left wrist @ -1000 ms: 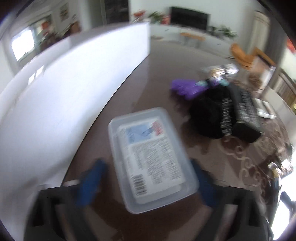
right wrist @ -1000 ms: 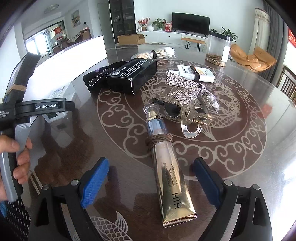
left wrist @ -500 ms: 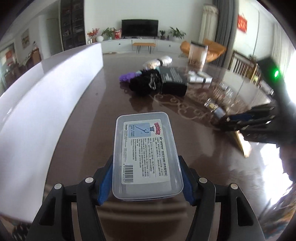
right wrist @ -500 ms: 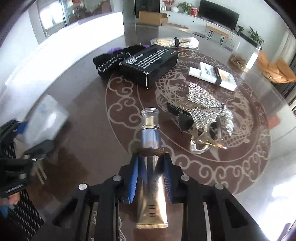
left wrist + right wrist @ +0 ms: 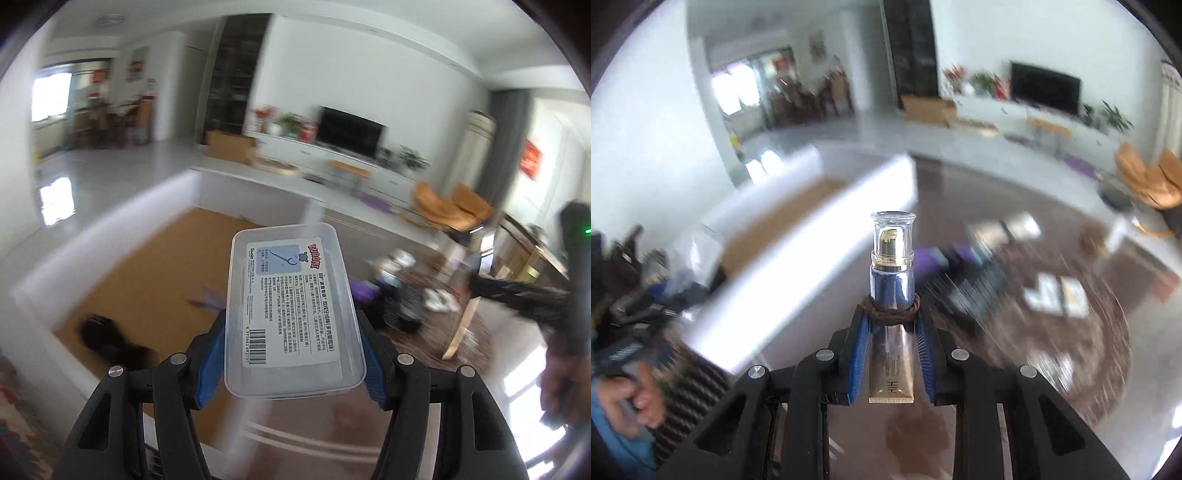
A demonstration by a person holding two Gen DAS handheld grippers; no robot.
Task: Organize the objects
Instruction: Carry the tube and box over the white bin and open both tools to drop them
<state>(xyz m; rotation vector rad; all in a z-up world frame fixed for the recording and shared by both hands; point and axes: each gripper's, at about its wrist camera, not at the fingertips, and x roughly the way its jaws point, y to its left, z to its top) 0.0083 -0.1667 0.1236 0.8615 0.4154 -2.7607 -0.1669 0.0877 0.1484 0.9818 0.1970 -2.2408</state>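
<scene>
My left gripper is shut on a clear plastic box with a printed label, held in the air above the table edge, beside a white-walled storage box with a tan floor. My right gripper is shut on a gold cosmetic tube with a clear cap and a brown band, lifted above the dark table. The white storage box shows to its left, blurred. The right gripper and gold tube also show in the left wrist view.
A black item and a purple item lie inside the storage box. On the patterned table lie a black box, purple and white items, all blurred. The left hand holds its gripper at lower left.
Both grippers have risen off the table with their loads. The left one has swung toward the white storage box, whose inside now shows. The right view is motion-blurred.
</scene>
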